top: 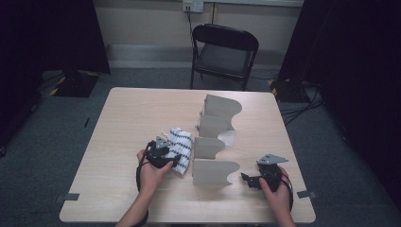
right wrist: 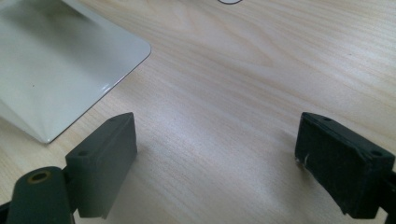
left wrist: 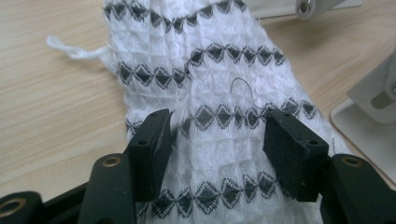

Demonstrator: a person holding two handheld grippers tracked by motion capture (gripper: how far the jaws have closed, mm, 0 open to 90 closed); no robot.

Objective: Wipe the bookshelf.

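Note:
A white cloth [top: 182,146] with rows of black diamonds lies folded on the wooden table [top: 118,142], just left of a rack of pale upright dividers [top: 215,172]. My left gripper [top: 171,158] rests over the cloth's near end. In the left gripper view the cloth [left wrist: 210,84] runs away under the left gripper [left wrist: 219,140], whose pads stand apart on either side of it without pinching it. My right gripper [top: 246,178] hovers low at the table's front right, pointing at the rack. The right gripper [right wrist: 217,154] is wide open with only bare wood between its pads.
The rack has several curved panels in a row running away from me; a glossy white piece of it [right wrist: 60,70] lies close in the right gripper view. A loose white thread [left wrist: 70,49] trails from the cloth. A black folding chair [top: 224,54] stands behind the table.

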